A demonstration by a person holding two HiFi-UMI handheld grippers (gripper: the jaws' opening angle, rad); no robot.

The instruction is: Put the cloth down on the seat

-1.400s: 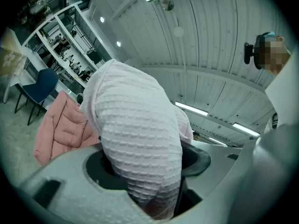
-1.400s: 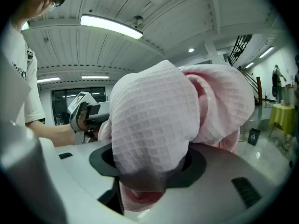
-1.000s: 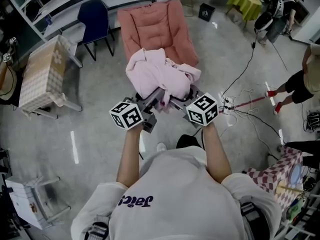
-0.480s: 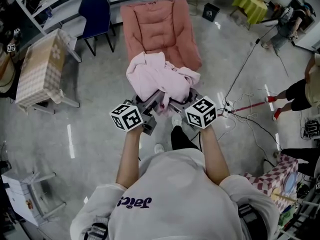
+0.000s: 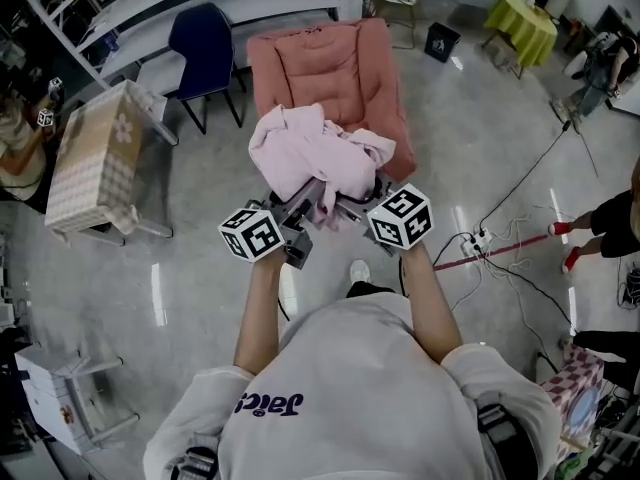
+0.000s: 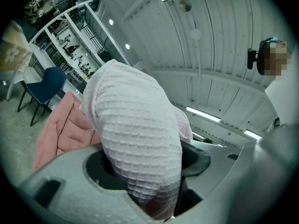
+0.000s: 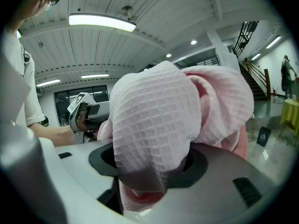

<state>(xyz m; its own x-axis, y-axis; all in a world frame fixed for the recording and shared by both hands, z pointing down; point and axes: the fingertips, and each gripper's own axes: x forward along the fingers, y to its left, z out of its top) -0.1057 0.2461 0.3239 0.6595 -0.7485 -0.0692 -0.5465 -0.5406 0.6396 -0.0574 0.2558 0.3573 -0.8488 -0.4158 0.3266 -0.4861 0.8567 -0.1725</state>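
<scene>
The left gripper (image 5: 308,206) and right gripper (image 5: 352,204) clench a bunched pink waffle-weave cloth (image 5: 305,148).

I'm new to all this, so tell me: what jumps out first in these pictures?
A bunched pink cloth is held up in the middle by the left tool and the right tool, each clamped on it. Just beyond it stands a salmon armchair, with the cloth not yet on it. Black-and-white patterned cubes top both tools.

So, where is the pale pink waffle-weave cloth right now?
Head view, centre: the pale pink waffle-weave cloth is held bunched by the left gripper and right gripper, near the front of the salmon padded armchair.
</scene>
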